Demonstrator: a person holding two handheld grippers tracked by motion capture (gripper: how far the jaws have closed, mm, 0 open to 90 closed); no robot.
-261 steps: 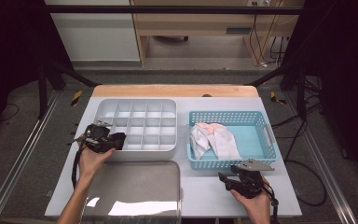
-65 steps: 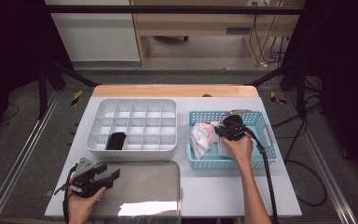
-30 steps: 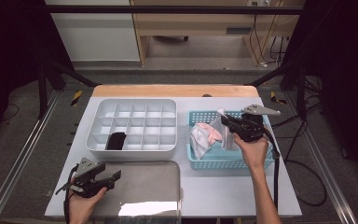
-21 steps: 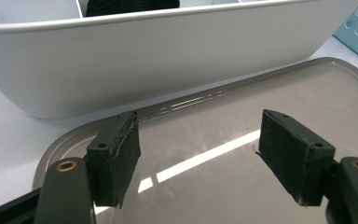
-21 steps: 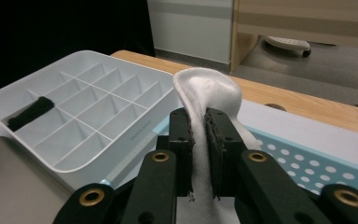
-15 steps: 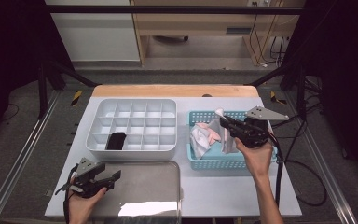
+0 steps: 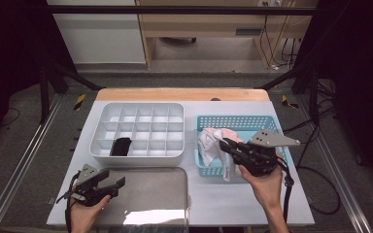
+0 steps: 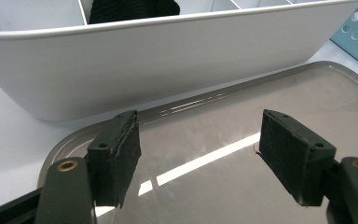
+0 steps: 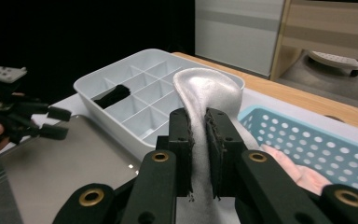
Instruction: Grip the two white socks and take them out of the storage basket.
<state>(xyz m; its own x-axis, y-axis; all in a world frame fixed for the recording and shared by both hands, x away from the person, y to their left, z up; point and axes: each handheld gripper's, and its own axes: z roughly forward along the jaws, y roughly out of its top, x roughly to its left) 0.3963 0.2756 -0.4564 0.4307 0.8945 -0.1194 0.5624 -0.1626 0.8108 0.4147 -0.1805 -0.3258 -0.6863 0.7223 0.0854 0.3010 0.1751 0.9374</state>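
High view: right gripper [image 7: 226,144] holds a white cloth [image 7: 212,145] above the blue basket [image 7: 233,121], near its left wall; left gripper [image 7: 112,183] is over the metal tray [image 7: 145,194].
Left gripper view: jaws wide apart, nothing btw them, the white organizer [image 8: 168,60] in front.
Right gripper view: jaws pinch the cloth [image 9: 207,93].

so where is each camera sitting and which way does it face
High view: fixed above the person's side, looking forward and down on the table; both forearms and each hand-held gripper show, left, right.
Left gripper view: rides the left hand-held gripper, low over the metal tray, facing the white organiser; its open jaws show.
Right gripper view: rides the right hand-held gripper, facing organiser and blue basket; jaws clamp a white cloth.
All share the organiser.
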